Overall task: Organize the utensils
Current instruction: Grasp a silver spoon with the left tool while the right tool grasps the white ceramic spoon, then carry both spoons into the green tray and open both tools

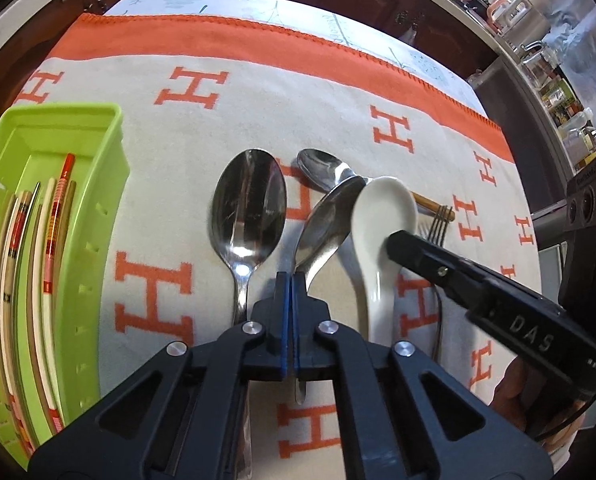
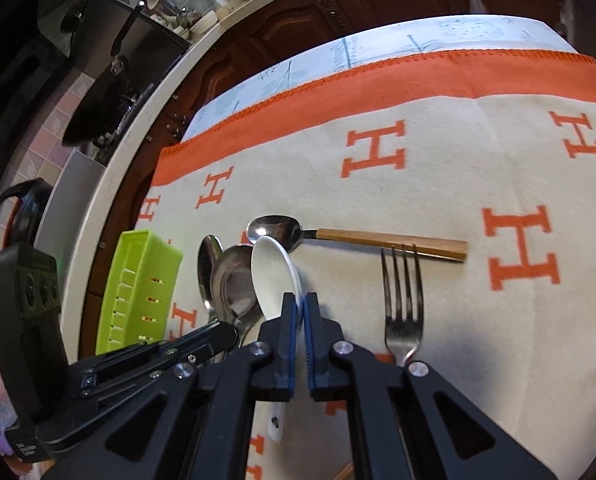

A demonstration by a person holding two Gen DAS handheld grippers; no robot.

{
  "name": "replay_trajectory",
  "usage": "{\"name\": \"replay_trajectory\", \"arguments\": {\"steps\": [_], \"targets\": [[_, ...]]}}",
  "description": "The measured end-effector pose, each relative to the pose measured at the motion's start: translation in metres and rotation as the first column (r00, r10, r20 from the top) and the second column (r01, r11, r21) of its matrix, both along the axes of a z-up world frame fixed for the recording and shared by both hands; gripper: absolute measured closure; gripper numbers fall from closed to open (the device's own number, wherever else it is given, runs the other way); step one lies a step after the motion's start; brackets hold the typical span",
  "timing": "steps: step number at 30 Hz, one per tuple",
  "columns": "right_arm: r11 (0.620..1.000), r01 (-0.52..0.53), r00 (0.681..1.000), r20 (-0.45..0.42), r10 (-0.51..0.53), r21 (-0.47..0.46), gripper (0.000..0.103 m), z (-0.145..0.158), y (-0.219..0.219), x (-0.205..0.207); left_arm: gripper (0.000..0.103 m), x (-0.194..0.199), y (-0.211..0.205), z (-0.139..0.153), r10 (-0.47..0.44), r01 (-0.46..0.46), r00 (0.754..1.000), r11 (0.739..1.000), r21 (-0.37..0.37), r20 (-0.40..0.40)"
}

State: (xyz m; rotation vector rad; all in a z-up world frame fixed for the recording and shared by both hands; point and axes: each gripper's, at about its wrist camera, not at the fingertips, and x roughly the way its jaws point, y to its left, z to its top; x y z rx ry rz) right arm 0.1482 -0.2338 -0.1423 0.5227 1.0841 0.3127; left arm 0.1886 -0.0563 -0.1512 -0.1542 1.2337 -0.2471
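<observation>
Orange-H blanket [image 1: 258, 92] over the table; my left gripper [image 1: 289, 280] pinches a steel spoon [image 1: 321, 232] mid-frame, my right gripper [image 2: 300, 300] clamps the white spoon [image 2: 274, 276].

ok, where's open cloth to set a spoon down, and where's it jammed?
Free: cloth between the orange border and the wooden-handled spoon; also right of the fork. A narrow strip lies between tray and big spoon. Crowded: the overlapping spoons around the white spoon.
</observation>
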Motion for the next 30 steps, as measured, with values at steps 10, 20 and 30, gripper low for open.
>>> {"name": "replay_trajectory", "arguments": {"steps": [10,20,30], "targets": [[1.000,-0.006,1.000,0.029,0.005,0.020,0.100,0.032,0.010,-0.023,0.103,-0.039,0.026,0.046,0.010,-0.011,0.998,1.000,0.014,0.067],[0.996,-0.061,0.997,0.043,0.058,0.058,0.100,0.072,0.075,-0.039,0.103,-0.086,0.115,0.095,0.099,-0.109,0.984,0.992,0.063,0.149],[0.999,-0.052,0.998,0.022,0.051,0.002,0.100,0.074,0.165,-0.024,0.103,-0.117,0.180,0.074,0.156,-0.178,0.978,0.971,0.160,0.142]]}}
